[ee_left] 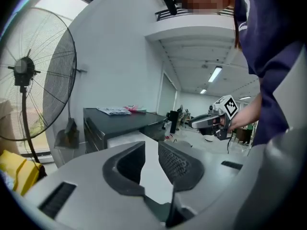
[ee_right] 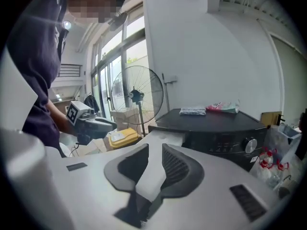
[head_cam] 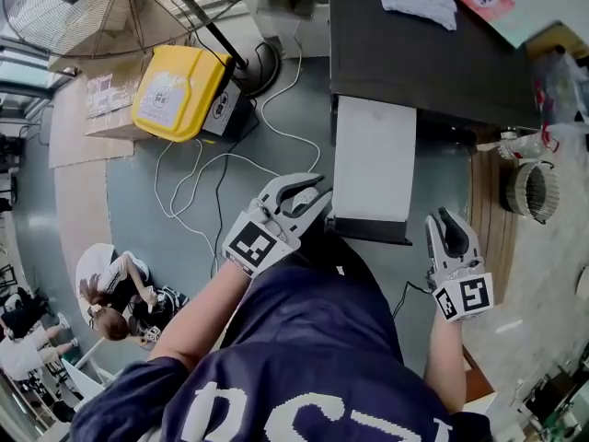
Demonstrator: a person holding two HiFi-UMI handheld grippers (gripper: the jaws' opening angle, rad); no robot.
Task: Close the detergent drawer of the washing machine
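Detergent drawer point(head_cam: 373, 155) is fully out, white tray sticking out of the washing machine point(head_cam: 423, 53) toward 6 o'clock, dark front panel point(head_cam: 368, 231) at the near end. Not closed yet; judging by pose, this is the approach to the push.

Risks from here:
- One-sided push. The left claw point(head_cam: 308, 196) is at the panel's 9 o'clock corner and the right claw point(head_cam: 448, 226) is off to 4 o'clock, clear of it. Driving from that corner alone could rack the tray in its rails and jam it.
- Slip. A claw tip on a smooth panel can skate off the edge, likely past the 9 o'clock side.
- Snag. Both claws are narrow-open and empty, so a finger could hook the panel lip instead of pressing flat.
- Loose cable point(head_cam: 198, 187) on the floor at 9 o'clock, near the feet.

Pose:
- Left forearm comes in from 7 o'clock, claw aimed at about 2 o'clock and just beside the panel corner. Can't tell if it touches.
- Right forearm comes in from 6 o'clock, claw aimed at 12 o'clock alongside the tray.
- Both gripper views look nearly level along the tray, which shows through the small gap between the pads, nothing gripped.
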